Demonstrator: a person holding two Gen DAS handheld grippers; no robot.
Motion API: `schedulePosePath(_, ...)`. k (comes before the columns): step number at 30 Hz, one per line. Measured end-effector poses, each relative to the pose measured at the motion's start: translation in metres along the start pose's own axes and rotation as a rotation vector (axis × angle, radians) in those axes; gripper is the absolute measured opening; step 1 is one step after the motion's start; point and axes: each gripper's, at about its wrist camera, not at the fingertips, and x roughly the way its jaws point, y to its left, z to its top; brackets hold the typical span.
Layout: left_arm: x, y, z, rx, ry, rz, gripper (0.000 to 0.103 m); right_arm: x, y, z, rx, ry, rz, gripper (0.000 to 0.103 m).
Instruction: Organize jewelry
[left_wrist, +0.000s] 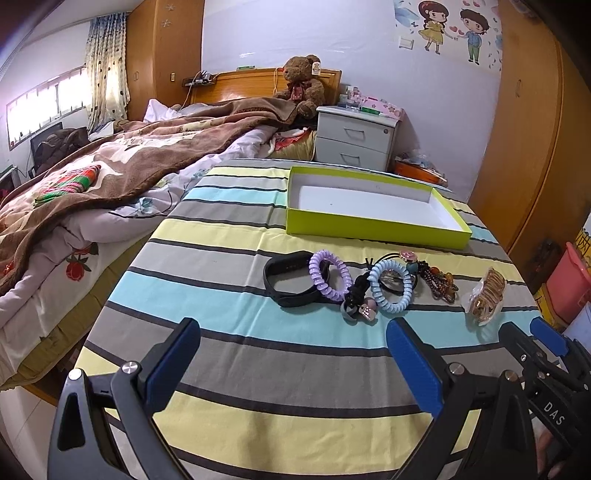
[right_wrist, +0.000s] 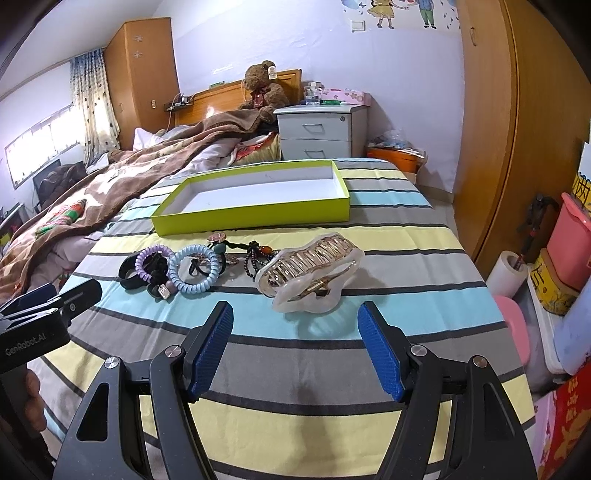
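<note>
A lime-green box (left_wrist: 373, 225) with a white, empty inside lies on the striped cloth (left_wrist: 229, 354); it also shows in the right wrist view (right_wrist: 251, 216). In front of it lie a black band (left_wrist: 286, 282), a purple coil tie (left_wrist: 330, 275), a blue coil tie (left_wrist: 391, 286), dark beads (left_wrist: 439, 280) and a gold-and-clear hair claw (left_wrist: 485, 295) (right_wrist: 310, 275). My left gripper (left_wrist: 293, 332) is open and empty, just short of the pile. My right gripper (right_wrist: 295, 314) is open and empty, just short of the hair claw.
A bed with a brown blanket (left_wrist: 140, 155) lies to the left, a white nightstand (left_wrist: 356, 136) and a teddy bear (left_wrist: 303, 85) behind. A wooden wardrobe (right_wrist: 517, 129) and pink bins (right_wrist: 570, 243) stand at the right, past the table edge.
</note>
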Motion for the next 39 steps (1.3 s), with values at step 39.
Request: schedulePosePath(39, -0.0002, -0.0008, -0.0017, 0.017, -0.002, 0.029, 0.102, -0.0019, 0.0013, 0.0004, -0.006, -0.004, -0.003, 0.07)
